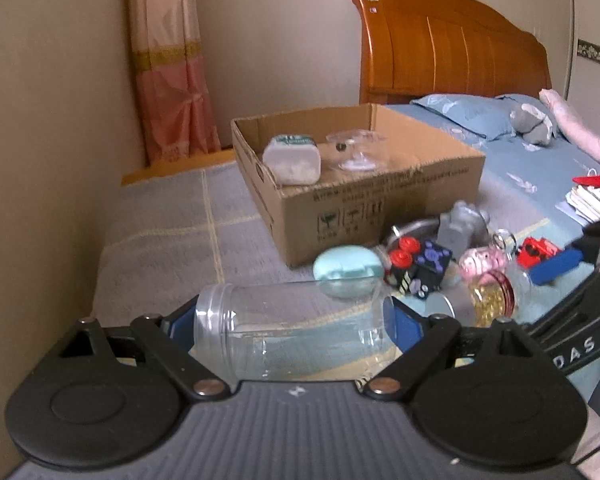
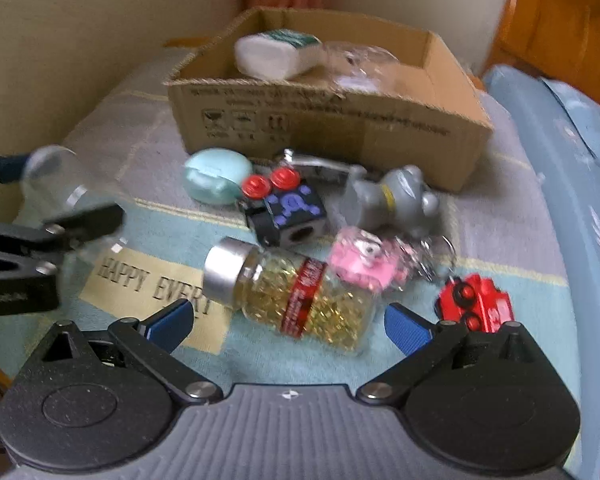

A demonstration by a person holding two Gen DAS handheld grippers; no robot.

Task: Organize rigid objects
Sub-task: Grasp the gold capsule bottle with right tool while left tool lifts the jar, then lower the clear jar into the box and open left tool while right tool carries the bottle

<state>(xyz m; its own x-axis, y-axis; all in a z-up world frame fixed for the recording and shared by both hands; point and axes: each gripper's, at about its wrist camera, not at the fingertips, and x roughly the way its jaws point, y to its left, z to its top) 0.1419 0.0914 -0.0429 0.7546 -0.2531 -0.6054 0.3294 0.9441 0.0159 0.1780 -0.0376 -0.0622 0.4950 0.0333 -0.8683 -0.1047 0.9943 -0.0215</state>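
Observation:
My left gripper (image 1: pixel 292 320) is shut on a clear empty jar (image 1: pixel 292 344), which lies crosswise with a blue pad at each end, just above the bedspread. The cardboard box (image 1: pixel 380 200) beyond it holds a white container (image 1: pixel 292 160) and a clear one (image 1: pixel 356 150). My right gripper (image 2: pixel 288 320) stands open over a bottle of yellow capsules (image 2: pixel 300 292) lying on its side, touching nothing. Around the bottle lie a mint case (image 2: pixel 216 176), a black cube with red knobs (image 2: pixel 288 208), a grey figure (image 2: pixel 396 200), a pink keychain (image 2: pixel 364 264) and a red toy (image 2: pixel 476 304).
Everything sits on a bed with a grey and teal blanket (image 1: pixel 160 240). A wall runs close along the left. The wooden headboard (image 1: pixel 452 44), a blue pillow (image 1: pixel 472 116) and a stack of papers (image 1: pixel 592 200) lie to the right of the box.

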